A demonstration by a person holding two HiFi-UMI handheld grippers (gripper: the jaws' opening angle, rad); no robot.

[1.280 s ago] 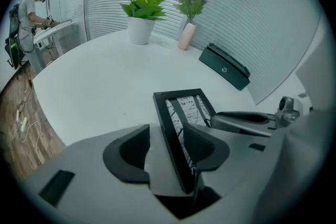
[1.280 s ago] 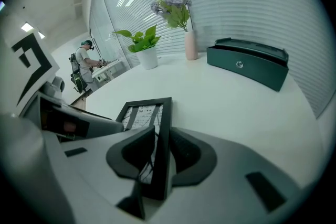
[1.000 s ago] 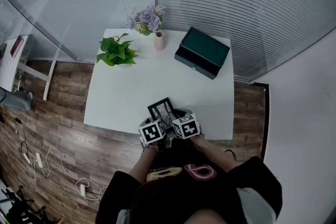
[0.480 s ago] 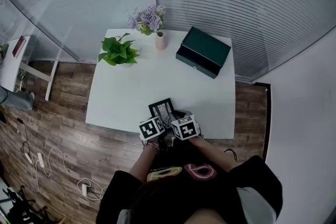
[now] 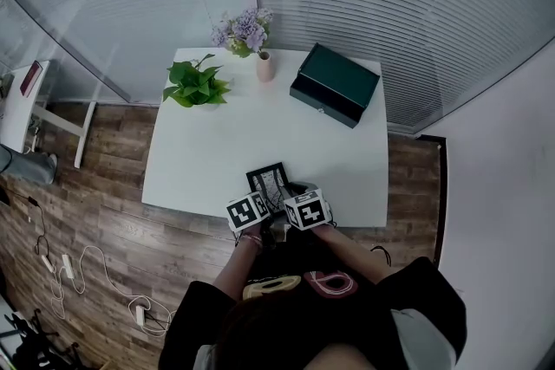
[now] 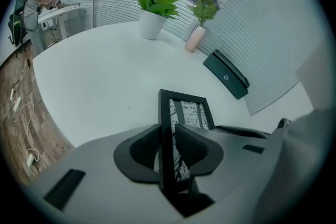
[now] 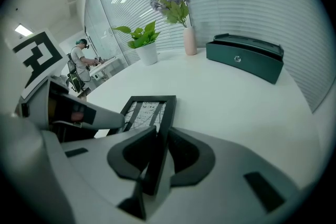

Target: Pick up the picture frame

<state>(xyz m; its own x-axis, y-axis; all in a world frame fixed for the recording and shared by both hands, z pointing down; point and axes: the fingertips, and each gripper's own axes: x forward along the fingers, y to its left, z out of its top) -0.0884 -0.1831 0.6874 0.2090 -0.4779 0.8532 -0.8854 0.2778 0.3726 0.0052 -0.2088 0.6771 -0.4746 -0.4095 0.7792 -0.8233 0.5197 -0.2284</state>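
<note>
1. The wooden floor (image 5: 104, 212) is the worst place this could end. The picture frame (image 5: 265, 178) lies at the near edge of the white table (image 5: 217, 147), right in front of the person, so a slip during the lift would likely send it over the edge, not back onto the top.
2. The table itself could cause a snag. If the near end rises first, the far end may drag on the surface and lever the frame out of the grip.
3. The green box (image 5: 335, 85), the potted plant (image 5: 193, 85) and the vase of flowers (image 5: 264, 65) stand well apart at the far side. They matter only if the frame is swung far forward.
4. The frame is thin and held only by its two long side rails. If one side rises faster than the other, or the hands drift apart, it may twist or pop free.
5. The left gripper (image 6: 168, 131) has just been closing its jaws, and its pads now clamp the frame's left rail toward the near end. With the grip that low, the free end may sag and pivot.
6. The right gripper (image 7: 161, 134) has also just been closing, with the right rail between its jaws and the pads seemingly against it. If that hold is weaker, this side probably slips first.
</note>
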